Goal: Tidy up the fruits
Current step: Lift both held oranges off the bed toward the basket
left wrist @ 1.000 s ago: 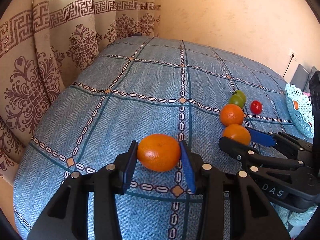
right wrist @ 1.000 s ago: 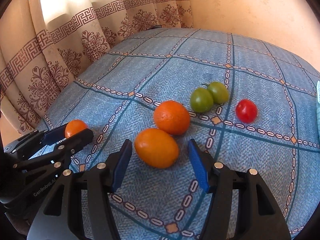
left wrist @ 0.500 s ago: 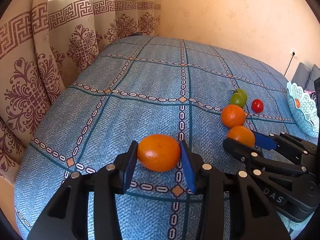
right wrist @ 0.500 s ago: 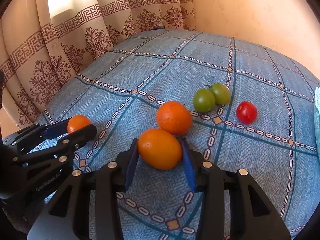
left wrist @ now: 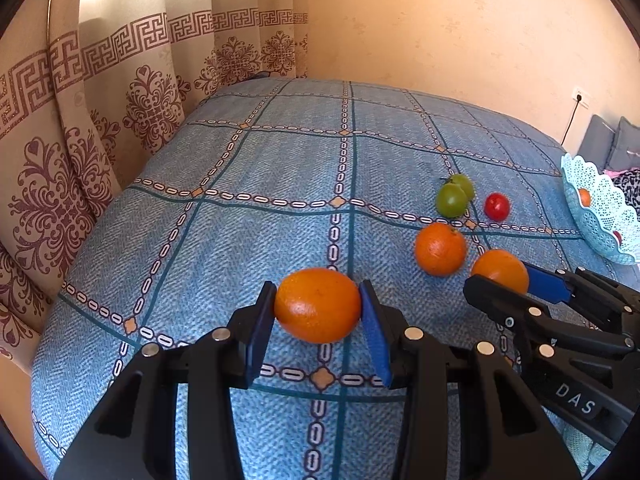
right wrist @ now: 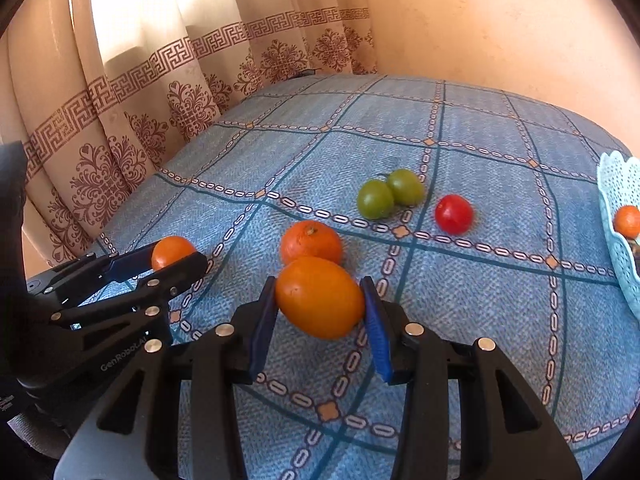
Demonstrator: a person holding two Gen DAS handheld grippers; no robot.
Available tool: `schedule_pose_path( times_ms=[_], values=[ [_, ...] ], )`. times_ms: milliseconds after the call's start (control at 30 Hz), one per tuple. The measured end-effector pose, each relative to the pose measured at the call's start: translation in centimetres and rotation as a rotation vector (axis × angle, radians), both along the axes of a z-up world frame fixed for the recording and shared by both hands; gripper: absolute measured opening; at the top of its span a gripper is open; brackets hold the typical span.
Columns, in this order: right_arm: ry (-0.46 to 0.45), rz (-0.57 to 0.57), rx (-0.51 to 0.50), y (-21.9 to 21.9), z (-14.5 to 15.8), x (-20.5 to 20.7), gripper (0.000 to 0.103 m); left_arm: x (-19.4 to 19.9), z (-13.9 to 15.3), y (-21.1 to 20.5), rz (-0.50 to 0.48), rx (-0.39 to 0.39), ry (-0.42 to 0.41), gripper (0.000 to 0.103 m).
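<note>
1. Gripping an orange (left wrist: 318, 304) in my left gripper (left wrist: 318, 312), pads clamped on both sides. My right gripper (left wrist: 516, 284) reads "DAS". Loose on the blue bedspread (left wrist: 280, 168): one orange (left wrist: 440, 249), two green tomatoes (left wrist: 454, 196), one red tomato (left wrist: 497, 206). Basket (left wrist: 600, 216) at the right edge.
2. Right view: right gripper just closed, clenched on its orange (right wrist: 320, 297); the left one reads "GenRobot.AI". Far bedspread lies open.

The light blue basket (left wrist: 600, 208) gets chopped off by the right edge in both views, so most of what's in it is hidden. You can just spot an orange fruit (right wrist: 628, 222) through its side, plus a dark reddish bit (left wrist: 618, 236) too small to make out. Behind the basket there's grey stuff (left wrist: 608, 144) and a patterned fabric (left wrist: 630, 186), both cut off too. The bed (left wrist: 280, 184) runs out of frame at the bottom.
</note>
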State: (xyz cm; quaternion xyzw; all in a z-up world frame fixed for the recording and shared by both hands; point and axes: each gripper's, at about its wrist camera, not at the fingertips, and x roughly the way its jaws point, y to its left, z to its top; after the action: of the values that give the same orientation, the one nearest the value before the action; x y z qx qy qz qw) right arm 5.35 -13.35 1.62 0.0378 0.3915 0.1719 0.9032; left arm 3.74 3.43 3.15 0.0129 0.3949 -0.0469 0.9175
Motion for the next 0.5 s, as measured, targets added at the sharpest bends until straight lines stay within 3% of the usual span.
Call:
schedule_pose_path(
  times_ms=[500],
  values=[
    [0.009, -0.065, 0.048, -3.1, -0.1, -1.5, 0.043, -1.1, 0.6, -2.1, -0.043, 0.009, -0.005, 0.043]
  ],
)
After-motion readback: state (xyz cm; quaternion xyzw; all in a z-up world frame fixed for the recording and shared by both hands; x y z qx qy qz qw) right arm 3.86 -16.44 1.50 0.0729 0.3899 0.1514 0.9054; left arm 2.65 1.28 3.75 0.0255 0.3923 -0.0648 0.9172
